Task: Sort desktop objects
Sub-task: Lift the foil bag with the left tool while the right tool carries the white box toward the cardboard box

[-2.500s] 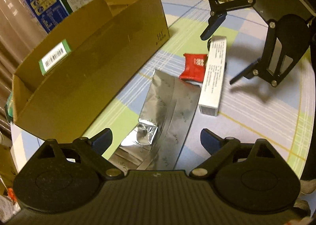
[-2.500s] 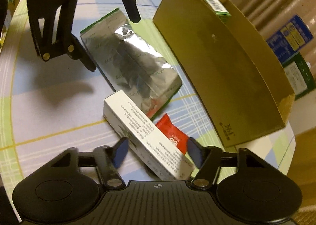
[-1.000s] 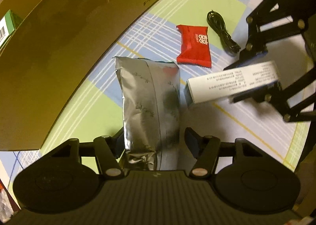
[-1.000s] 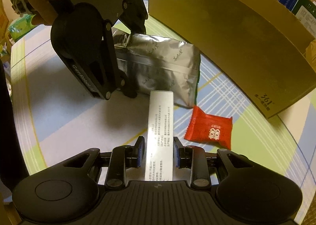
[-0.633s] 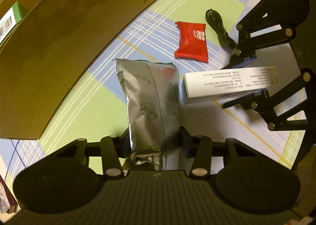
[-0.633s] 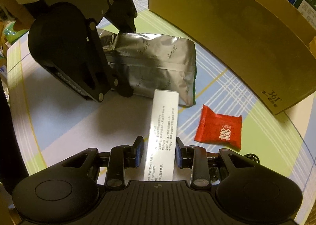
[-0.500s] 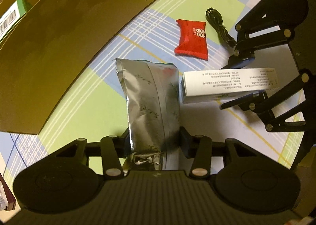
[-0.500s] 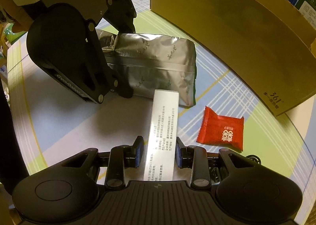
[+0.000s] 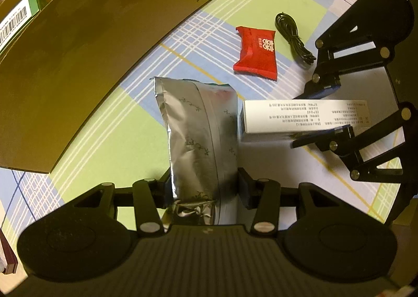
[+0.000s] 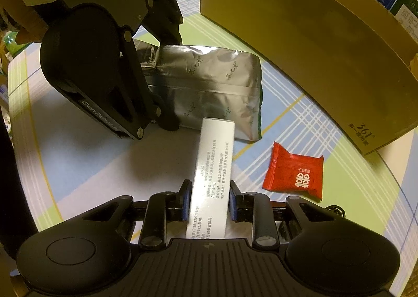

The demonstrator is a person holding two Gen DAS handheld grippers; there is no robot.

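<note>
Silver foil pouch [image 9: 201,137] flat on the checked tablecloth [image 9: 86,124], crimped end nearest the left wrist camera, far end aimed toward the cardboard box [image 9: 86,43]. Soft, crinkly, slick skin; probably light, contents likely loose, so expected to sag and fold if lifted by one end. Best taken across the width just above the crimp, where the foil is doubled and stiffer. Left gripper [image 9: 203,190] clamped there now, a pad pressed against each long edge.

White carton [image 10: 211,174] alongside, far end just beside the pouch's corner. Rigid, light, smooth printed card; should hold shape under squeeze but may slip or crush if pinched hard. Near end sits between the pads of the right gripper [image 10: 207,203], jaws closing onto its two long faces; contact appears made on both sides. Hold near one end means leverage on lift — watch for droop.

Red sachet [image 10: 295,171] loose on the cloth, apart from both tools. Coiled black cable [image 9: 292,33] beyond it. Green barcoded carton [image 9: 18,20] already poking above the box rim.
</note>
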